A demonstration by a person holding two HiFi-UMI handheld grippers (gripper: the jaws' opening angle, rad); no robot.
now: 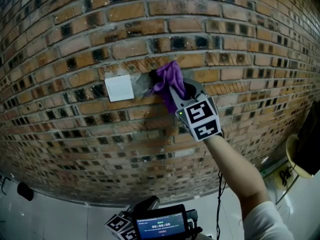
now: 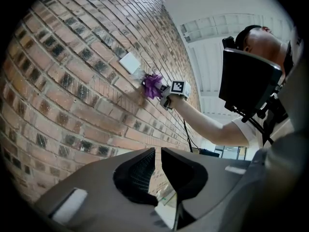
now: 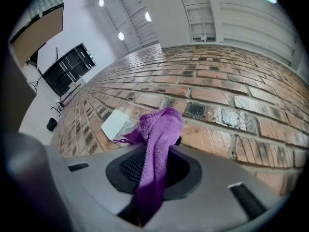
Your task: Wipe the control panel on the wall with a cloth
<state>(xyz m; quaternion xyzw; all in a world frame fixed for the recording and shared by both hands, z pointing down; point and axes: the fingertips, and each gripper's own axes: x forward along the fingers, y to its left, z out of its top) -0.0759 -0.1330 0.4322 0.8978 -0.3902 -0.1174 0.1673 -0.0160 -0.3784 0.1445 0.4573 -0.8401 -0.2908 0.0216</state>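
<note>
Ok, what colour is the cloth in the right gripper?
Purple, a fuzzy cloth; best in right gripper view.

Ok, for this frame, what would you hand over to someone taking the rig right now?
Right claw: shut on the purple microfibre cloth, held up at the red brick wall.
Left claw: held low, jaws almost together, nothing between them.
White square control panel: on the wall just left of the cloth, which sits by its right edge, not over its face.
Done: cloth gripped and at the wall; whether any wiping has happened cannot be told.
Left: sweep the cloth across the panel face.
</note>
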